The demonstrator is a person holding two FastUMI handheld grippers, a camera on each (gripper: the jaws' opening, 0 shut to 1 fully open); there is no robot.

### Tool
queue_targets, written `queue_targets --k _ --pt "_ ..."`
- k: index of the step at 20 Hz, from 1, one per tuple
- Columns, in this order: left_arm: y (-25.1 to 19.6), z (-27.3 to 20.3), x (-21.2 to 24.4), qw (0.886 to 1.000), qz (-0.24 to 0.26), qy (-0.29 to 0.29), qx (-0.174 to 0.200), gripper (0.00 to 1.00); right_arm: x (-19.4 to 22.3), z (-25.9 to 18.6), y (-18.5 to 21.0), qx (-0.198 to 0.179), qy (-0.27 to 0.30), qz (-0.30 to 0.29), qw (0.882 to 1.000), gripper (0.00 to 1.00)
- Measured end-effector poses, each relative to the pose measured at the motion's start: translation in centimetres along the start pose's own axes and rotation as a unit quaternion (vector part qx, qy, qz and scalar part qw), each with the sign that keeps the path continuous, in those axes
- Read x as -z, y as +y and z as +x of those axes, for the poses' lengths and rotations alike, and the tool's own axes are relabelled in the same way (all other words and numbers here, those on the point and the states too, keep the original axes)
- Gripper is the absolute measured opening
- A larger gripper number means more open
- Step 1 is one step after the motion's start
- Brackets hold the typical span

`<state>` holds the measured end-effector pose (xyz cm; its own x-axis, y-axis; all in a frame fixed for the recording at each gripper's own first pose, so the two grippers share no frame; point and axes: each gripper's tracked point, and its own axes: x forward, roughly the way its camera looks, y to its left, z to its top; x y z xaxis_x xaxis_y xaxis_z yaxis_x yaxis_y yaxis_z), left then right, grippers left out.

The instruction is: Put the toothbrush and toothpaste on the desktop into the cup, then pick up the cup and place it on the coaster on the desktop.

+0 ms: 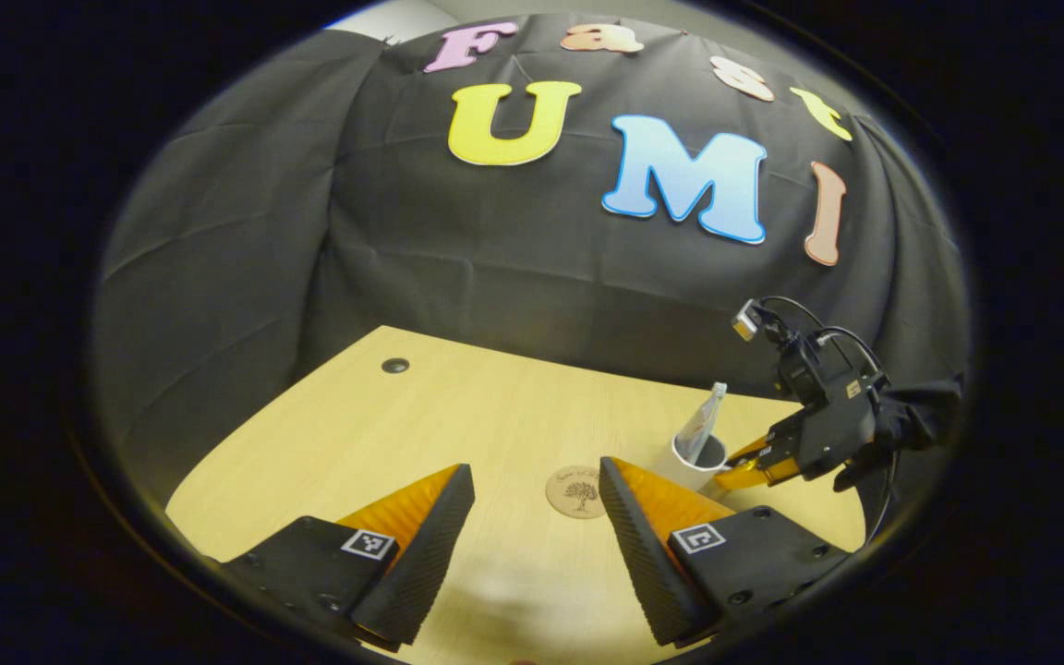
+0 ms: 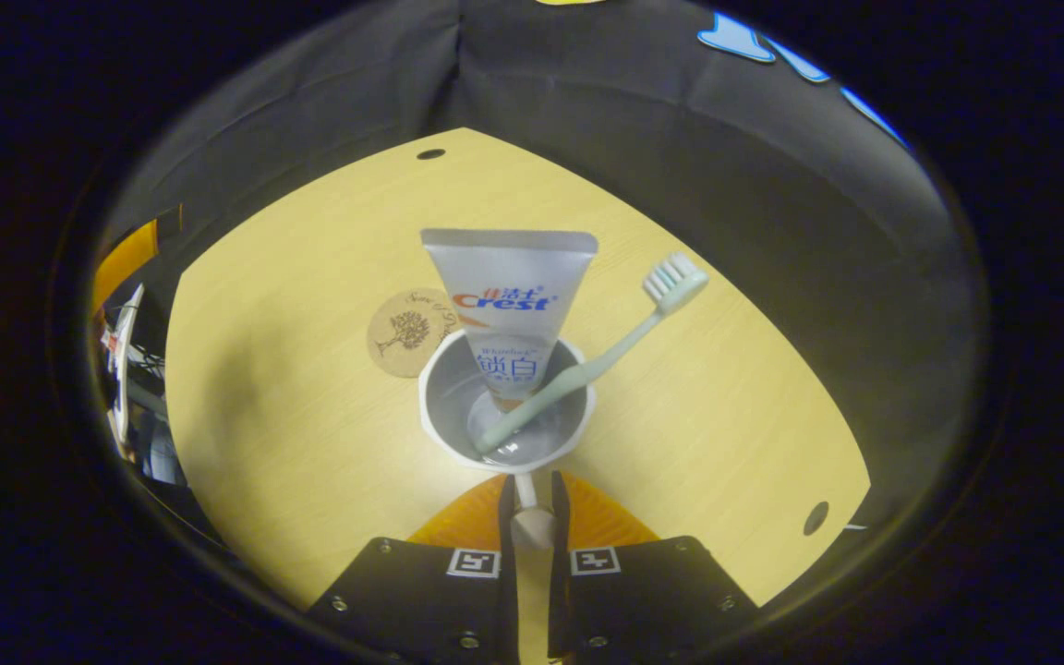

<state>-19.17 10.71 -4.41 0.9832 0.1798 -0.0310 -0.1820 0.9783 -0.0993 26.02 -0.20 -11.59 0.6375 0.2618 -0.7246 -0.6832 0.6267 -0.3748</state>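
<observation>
Right tool (image 2: pixel 532 503) clamped on cup (image 2: pixel 506 406) handle, handle mostly hidden; left tool (image 1: pixel 537 517) apart; toothbrush (image 2: pixel 606 360), toothpaste (image 2: pixel 509 305) inside.

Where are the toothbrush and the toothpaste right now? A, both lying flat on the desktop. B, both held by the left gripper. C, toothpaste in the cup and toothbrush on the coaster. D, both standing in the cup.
D: in the right gripper view the toothpaste and the toothbrush both lean inside the cup.
</observation>
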Motion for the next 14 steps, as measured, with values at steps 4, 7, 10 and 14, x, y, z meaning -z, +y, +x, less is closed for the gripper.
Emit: queue_targets --k 4,7,10,14 --pt "0.3 -0.1 0.1 1.000 -0.001 0.001 -0.001 0.93 0.2 -0.2 0.7 -0.007 0.003 0.001 1.000 0.13" --pt "0.6 -0.1 0.1 1.000 -0.001 0.000 -0.002 0.93 -0.1 -0.4 1.0 -0.010 -0.003 0.011 1.000 0.13" --pt "1.2 -0.2 0.1 1.000 -0.002 0.001 -0.004 0.93 -1.0 -0.8 1.2 -0.009 -0.015 0.020 1.000 0.13" --pt "2.0 -0.3 0.1 1.000 -0.003 0.000 -0.006 0.93 -3.2 -1.3 1.8 -0.015 -0.040 0.044 0.998 0.12"
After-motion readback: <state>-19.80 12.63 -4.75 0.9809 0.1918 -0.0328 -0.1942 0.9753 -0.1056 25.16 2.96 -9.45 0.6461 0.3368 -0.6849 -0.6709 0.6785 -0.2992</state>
